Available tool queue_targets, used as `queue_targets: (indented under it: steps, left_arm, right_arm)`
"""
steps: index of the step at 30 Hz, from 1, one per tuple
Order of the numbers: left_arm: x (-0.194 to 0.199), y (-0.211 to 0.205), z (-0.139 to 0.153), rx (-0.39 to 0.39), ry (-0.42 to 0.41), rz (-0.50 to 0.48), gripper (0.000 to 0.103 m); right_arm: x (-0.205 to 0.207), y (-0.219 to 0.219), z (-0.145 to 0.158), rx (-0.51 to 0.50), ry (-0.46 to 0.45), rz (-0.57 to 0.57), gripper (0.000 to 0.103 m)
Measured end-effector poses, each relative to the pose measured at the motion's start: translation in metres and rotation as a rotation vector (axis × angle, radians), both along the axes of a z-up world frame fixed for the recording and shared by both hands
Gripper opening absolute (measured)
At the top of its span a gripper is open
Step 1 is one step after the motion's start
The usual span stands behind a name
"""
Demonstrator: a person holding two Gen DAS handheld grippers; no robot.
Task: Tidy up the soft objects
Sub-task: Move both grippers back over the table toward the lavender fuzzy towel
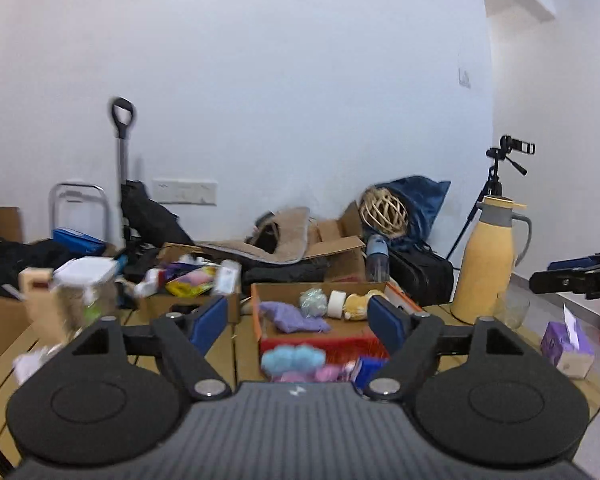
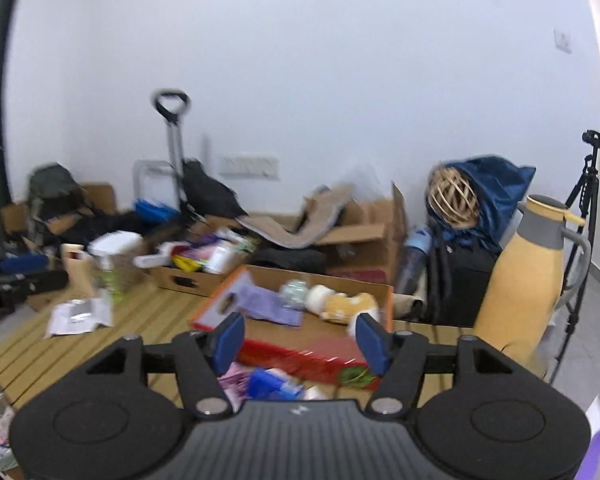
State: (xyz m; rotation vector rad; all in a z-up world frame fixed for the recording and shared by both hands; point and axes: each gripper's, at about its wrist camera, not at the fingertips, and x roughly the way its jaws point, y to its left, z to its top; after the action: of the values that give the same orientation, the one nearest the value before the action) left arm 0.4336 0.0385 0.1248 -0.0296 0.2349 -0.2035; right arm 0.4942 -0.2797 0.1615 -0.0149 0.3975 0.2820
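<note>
A red cardboard box [image 1: 332,346] [image 2: 300,354] stands on the slatted wooden table. Inside it lie a purple knitted cloth [image 1: 296,318] [image 2: 266,304], a pale green puff [image 1: 314,300] [image 2: 294,290], a white tape roll [image 1: 335,303] [image 2: 318,298] and a yellow plush toy [image 1: 358,306] [image 2: 350,306]. A blue fluffy toy [image 1: 294,358] and pink soft things [image 1: 324,374] lie in front of the box. My left gripper [image 1: 298,316] hovers open above them, nothing between its blue pads. My right gripper [image 2: 300,338] is open too, empty, before the box. The right gripper's dark body [image 1: 572,278] shows at the left view's right edge.
A yellow thermos jug [image 1: 488,264] [image 2: 528,276] stands right of the box, a purple tissue pack [image 1: 566,344] nearer. A second cardboard box [image 1: 192,288] [image 2: 196,268] with mixed items sits at the left. Crumpled foil wrapper [image 2: 78,316], bags and a tripod [image 1: 496,184] surround the table.
</note>
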Motion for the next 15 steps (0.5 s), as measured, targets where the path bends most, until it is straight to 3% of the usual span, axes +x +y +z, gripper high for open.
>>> queue_targets:
  steps: [4, 7, 10, 15]
  left_arm:
    - [-0.079, 0.006, -0.057, 0.015, 0.0, 0.06, 0.085]
    - [-0.12, 0.01, -0.084, 0.043, 0.012, 0.051, 0.092]
    - [-0.126, 0.013, -0.088, 0.025, 0.034, 0.021, 0.093]
    - [-0.104, 0.008, -0.09, 0.011, 0.043, 0.021, 0.093]
  right_arm:
    - [-0.076, 0.011, -0.053, 0.037, -0.036, 0.026, 0.07]
    - [-0.127, 0.019, -0.088, 0.075, -0.022, 0.043, 0.077]
    - [-0.152, 0.025, -0.113, 0.127, 0.031, 0.06, 0.078]
    - [-0.15, 0.031, -0.128, 0.132, 0.07, 0.045, 0.078]
